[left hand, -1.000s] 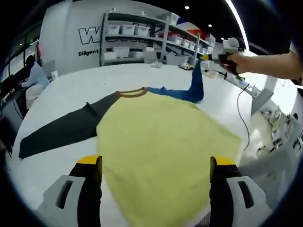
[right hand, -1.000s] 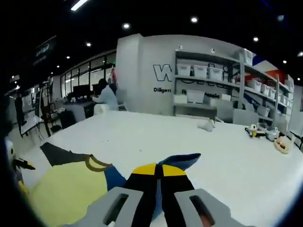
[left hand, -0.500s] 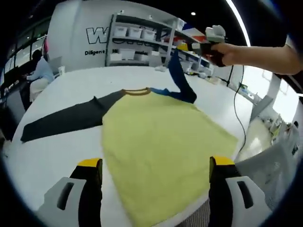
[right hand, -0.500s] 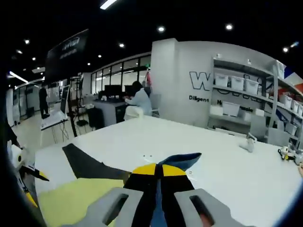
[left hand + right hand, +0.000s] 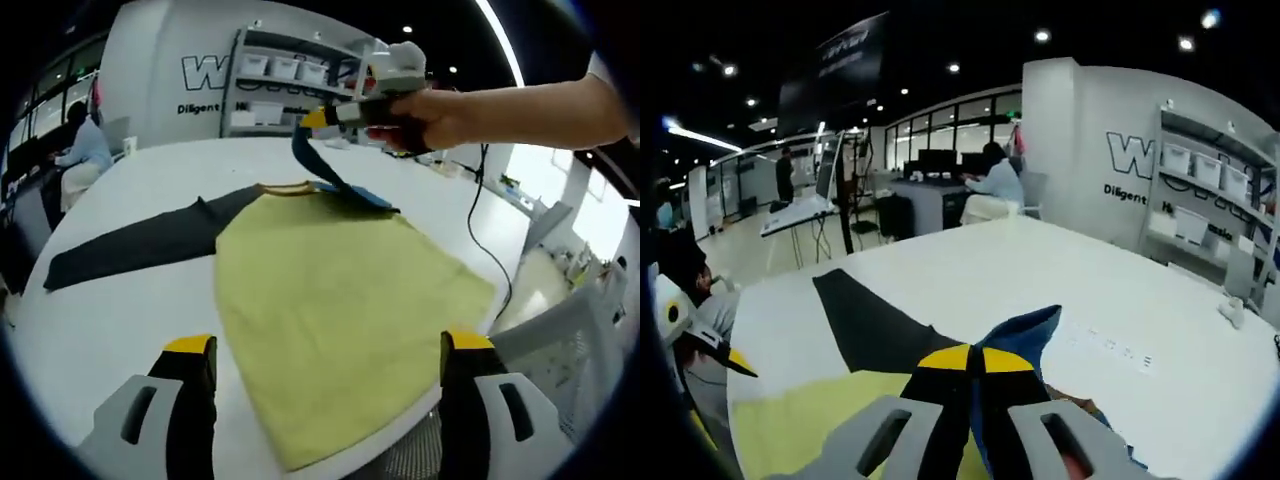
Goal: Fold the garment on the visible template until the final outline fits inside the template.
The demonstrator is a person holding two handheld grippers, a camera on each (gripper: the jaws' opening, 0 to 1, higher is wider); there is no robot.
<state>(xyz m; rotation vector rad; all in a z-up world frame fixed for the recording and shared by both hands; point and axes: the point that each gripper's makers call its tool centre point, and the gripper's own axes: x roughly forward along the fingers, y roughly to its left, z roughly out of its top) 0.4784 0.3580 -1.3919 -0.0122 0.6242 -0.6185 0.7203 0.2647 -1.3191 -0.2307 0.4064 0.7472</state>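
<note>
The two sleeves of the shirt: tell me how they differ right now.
The dark grey sleeve lies flat and stretched out on the white table; the blue sleeve is lifted off it, pinched in the right gripper. The left gripper is open and touches neither. Both sleeves join the yellow body.

Back wall [image 5: 150,60]: large outlined letter "W", the rest hidden by shelving [image 5: 290,85]; a smaller line beneath begins "Diligent". The right gripper view shows the same "W" and "Diligent". Hanging dark sign [image 5: 850,55]: lettering illegible.
</note>
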